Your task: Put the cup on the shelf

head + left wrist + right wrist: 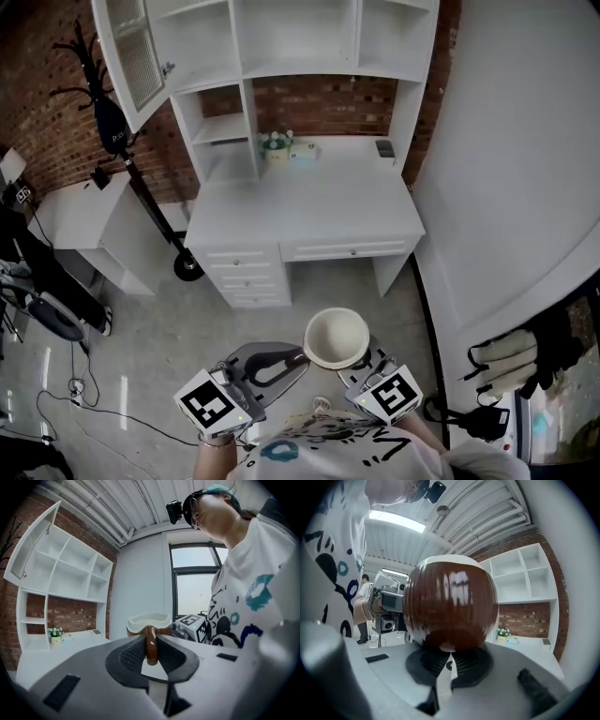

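Left tongs (151,641) clamping cup handle (151,656) (half hidden), right tongs (451,652) closed beneath

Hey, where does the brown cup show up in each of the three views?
Head view: the cup sits bottom centre, seen from above, white inside.
Left gripper view: centre, its handle between the jaws.
Right gripper view: its brown side fills the centre.
Shared landmark: the small flower pot, in all three views.
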`<state>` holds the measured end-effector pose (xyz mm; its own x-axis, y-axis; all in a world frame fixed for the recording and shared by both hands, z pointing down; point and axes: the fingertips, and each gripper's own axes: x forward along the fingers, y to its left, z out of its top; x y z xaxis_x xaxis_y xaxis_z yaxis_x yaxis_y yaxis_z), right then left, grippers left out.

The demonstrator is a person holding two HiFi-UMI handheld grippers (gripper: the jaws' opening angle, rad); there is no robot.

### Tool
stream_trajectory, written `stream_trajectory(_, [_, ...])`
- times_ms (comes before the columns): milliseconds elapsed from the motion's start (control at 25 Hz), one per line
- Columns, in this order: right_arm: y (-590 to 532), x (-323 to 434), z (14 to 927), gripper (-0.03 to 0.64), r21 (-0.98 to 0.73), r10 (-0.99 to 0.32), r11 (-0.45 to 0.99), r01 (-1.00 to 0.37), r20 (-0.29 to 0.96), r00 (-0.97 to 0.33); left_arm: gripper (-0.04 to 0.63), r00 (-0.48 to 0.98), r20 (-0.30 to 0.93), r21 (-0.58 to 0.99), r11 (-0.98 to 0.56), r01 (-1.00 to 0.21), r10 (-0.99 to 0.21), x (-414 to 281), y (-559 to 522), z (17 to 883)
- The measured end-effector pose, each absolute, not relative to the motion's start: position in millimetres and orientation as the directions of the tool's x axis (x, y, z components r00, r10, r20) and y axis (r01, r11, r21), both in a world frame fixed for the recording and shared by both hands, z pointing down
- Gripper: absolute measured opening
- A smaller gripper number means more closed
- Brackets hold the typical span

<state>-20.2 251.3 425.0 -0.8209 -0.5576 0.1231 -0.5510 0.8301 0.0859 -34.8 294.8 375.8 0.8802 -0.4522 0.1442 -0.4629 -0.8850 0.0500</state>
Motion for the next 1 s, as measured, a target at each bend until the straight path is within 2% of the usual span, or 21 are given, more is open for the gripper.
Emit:
stream_trajectory(640, [154, 15, 433, 0.026, 0.056, -0.558, 0.830, -0.555, 0.116, -0.822, 0.065, 0.873, 0.144, 0.062, -0.876, -0.478, -0.466, 1, 197, 382])
stream_trajectory(760, [134, 14, 432, 0.028, 0.065, -0.566, 0.824, -0.563, 0.112, -0.816, 0.066, 0.877, 0.169, 0.060, -0.883, -0.465, -0.451, -1, 178, 386])
stream_trajectory(1000, [89, 9, 429, 0.028, 0.066, -0.607, 0.795, -0.604, 0.097, -0.789, 0.066, 0.899, 0.140, 0.034, -0.905, -0.423, -0.415, -7, 132, 379])
